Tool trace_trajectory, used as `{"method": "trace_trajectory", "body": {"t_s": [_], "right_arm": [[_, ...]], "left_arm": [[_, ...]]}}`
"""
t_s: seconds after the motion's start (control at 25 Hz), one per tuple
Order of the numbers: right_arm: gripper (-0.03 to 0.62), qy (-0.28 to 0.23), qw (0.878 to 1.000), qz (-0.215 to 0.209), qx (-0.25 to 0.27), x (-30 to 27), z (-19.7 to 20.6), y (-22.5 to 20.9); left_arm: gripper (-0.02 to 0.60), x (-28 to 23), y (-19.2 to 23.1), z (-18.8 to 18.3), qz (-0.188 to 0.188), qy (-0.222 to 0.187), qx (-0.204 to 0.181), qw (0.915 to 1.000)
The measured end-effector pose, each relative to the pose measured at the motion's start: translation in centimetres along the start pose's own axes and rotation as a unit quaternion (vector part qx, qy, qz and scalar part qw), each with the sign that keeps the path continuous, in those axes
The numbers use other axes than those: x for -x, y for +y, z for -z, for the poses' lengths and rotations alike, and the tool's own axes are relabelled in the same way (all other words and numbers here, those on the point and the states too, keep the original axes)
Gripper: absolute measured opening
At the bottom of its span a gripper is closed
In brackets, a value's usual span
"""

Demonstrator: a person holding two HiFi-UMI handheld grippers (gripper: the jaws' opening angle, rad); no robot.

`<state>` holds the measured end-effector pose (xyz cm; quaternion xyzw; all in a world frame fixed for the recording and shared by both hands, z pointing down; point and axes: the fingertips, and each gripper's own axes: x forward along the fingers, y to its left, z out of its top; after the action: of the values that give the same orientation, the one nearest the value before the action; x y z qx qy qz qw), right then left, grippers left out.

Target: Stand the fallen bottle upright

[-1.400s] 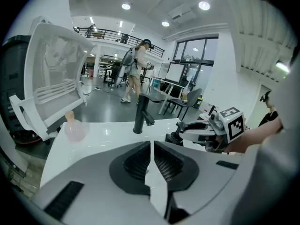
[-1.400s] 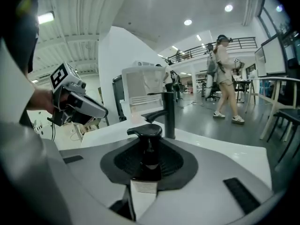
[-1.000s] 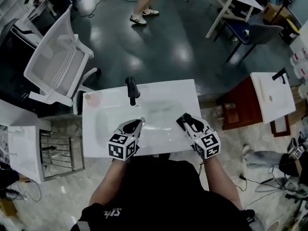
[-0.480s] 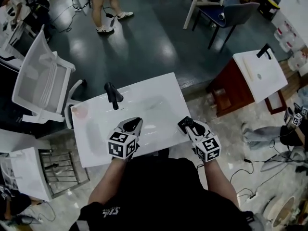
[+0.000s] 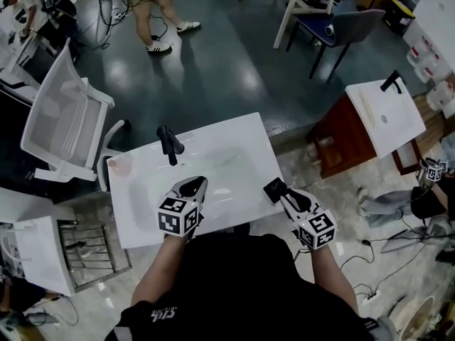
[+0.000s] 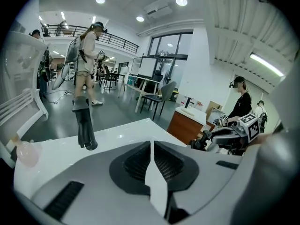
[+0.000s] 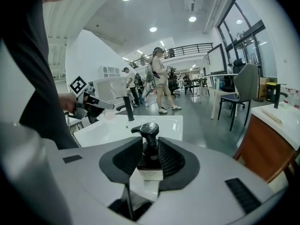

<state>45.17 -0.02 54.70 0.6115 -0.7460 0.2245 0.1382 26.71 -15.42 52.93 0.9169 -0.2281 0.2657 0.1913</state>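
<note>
**Spotter:** Your right gripper (image 7: 150, 146) has the bottle (image 7: 150, 131) between its jaws. The pads sit on either side of the neck just under the black pump head, and the clear body runs back toward your hand. Those jaws have just been easing wider, so treat the hold as light.

**Coach:** You're carrying it at the right edge of the basin (image 5: 142, 222), near the front corner. It lies along your jaws with the pump head leading, so it is not upright yet. Bring it in over the flat part of the basin's rim before you let anything go.

**Spotter:** Roll your wrist until the pump head points at the ceiling and the base faces the rim. With a grip that high on the neck, the body will probably want to swing, so turn slowly.

**Coach:** Lower until the base sits flat on the rim and not half over the bowl's slope, where it would likely tip again. Only then spread the jaws fully. Draw back level so a pad doesn't hook the spout.

**Spotter:** Your left gripper (image 6: 152, 144) is clenched on nothing, over the basin's front rim, left of the middle. Bring it alongside to steady the body if the bottle wobbles, and stay clear of the faucet (image 5: 168, 142) at the basin's far rim.
</note>
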Motion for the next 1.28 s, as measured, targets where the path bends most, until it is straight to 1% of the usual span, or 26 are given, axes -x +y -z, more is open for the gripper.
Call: {"method": "trace_trajectory", "body": {"t_s": [0.08,0.16,0.32,0.36,0.4,0.48,0.6,0.72,0.84,0.92,1.04,1.16,1.28], "right_arm": [[0.117,-0.007,1.0,0.005,0.002,0.7,-0.4,-0.7],[0.099,-0.029,0.999,0.016,-0.003,1.4,-1.8,-1.5],[0.037,-0.095,0.994,0.049,-0.008,1.7,-7.4,-2.3],[0.02,-0.112,0.992,0.054,-0.007,1.4,-9.1,-2.0],[0.015,-0.126,0.991,0.053,-0.002,0.9,-10.8,-1.3],[0.015,-0.147,0.988,0.033,0.016,-0.6,-14.1,1.2],[0.015,-0.164,0.985,-0.015,0.042,-3.4,-18.1,6.1],[0.015,-0.171,0.982,-0.054,0.059,-6.3,-20.9,10.5],[0.015,-0.177,0.978,-0.094,0.056,-8.8,-22.9,14.7],[0.015,-0.179,0.975,-0.12,0.054,-10.2,-23.6,17.4],[0.015,-0.173,0.971,-0.153,0.055,-11.8,-23.4,21.0],[0.014,-0.157,0.97,-0.171,0.074,-13.1,-22.7,23.6],[0.014,-0.151,0.968,-0.18,0.094,-13.9,-22.4,24.9]], "left_arm": [[0.037,0.3,0.6,-0.5,-0.006,-0.006,0.001,1.0],[0.037,0.7,1.1,-1.2,-0.011,-0.013,-0.003,0.9998],[0.037,2.0,2.1,-2.7,-0.018,-0.031,-0.018,0.9992],[0.037,2.5,2.5,-3.3,-0.019,-0.038,-0.022,0.9989],[0.037,3.1,2.9,-3.9,-0.02,-0.045,-0.027,0.9984],[0.037,4.6,4.1,-5.0,-0.027,-0.06,-0.035,0.9972],[0.037,7.1,6.0,-6.9,-0.04,-0.085,-0.042,0.9947],[0.037,9.6,7.8,-8.7,-0.055,-0.113,-0.044,0.9911],[0.037,12.0,9.4,-10.0,-0.072,-0.135,-0.046,0.9871],[0.037,13.5,10.3,-10.3,-0.085,-0.147,-0.05,0.9842],[0.037,15.5,11.1,-10.0,-0.103,-0.169,-0.048,0.9791],[0.034,16.8,12.3,-8.9,-0.119,-0.184,-0.031,0.9753],[0.034,17.4,13.7,-7.8,-0.127,-0.18,-0.016,0.9753]]}}
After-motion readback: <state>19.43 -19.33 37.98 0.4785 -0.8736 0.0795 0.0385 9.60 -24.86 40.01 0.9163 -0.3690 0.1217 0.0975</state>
